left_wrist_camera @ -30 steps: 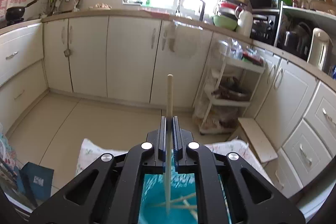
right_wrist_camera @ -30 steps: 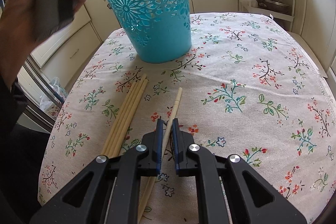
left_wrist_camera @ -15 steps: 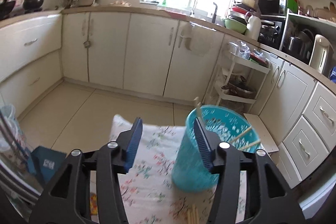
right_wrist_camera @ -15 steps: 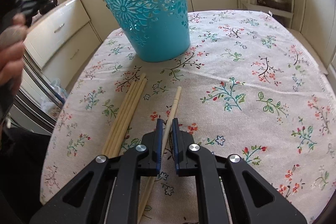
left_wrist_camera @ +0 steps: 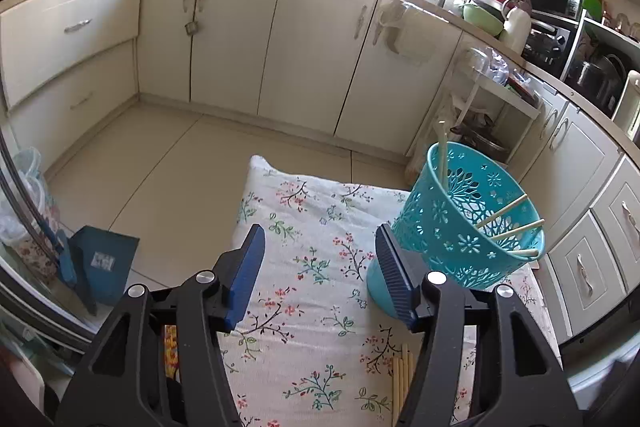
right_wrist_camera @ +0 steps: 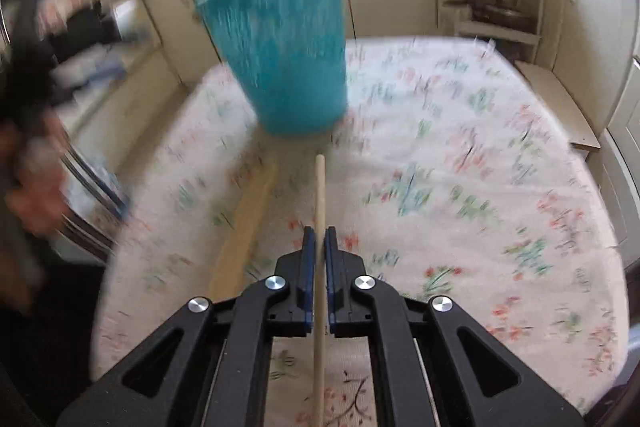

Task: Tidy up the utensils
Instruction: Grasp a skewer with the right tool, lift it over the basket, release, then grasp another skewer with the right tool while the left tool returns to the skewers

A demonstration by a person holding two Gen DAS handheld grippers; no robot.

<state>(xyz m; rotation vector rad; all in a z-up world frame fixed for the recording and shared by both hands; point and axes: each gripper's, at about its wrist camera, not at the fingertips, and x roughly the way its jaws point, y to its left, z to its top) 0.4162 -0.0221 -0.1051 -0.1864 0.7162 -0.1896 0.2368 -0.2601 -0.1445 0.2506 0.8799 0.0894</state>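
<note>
Teal perforated basket [left_wrist_camera: 468, 227] upright on floral tablecloth [left_wrist_camera: 312, 267], seen from left wrist camera; four wooden chopsticks [left_wrist_camera: 510, 227] already inside, one leaning on far rim, three slanting toward near rim. Left gripper [left_wrist_camera: 320, 275] above the cloth just left of basket, jaws about half apart and opening, nothing between them. Ends of more loose sticks [left_wrist_camera: 402, 375] visible on cloth at lower right, partly hidden behind right finger. Right wrist camera next: picture heavily motion-blurred. Right gripper [right_wrist_camera: 319, 267] clamped tight on single chopstick [right_wrist_camera: 319, 211], stick running straight out between the pads, free end pointing toward basket [right_wrist_camera: 280, 47]. Bundle of sticks [right_wrist_camera: 248, 223] on cloth just left of held one. Blurred hand [right_wrist_camera: 28, 187] at left edge, presumably carrying the other gripper. Step in hand, judged: right-side pick done, carry to basket starting; left side free for its next pick. Next move likely needs stick tip raised above rim, tilted downward, then released inside; risk of striking basket wall and tipping it.
</note>
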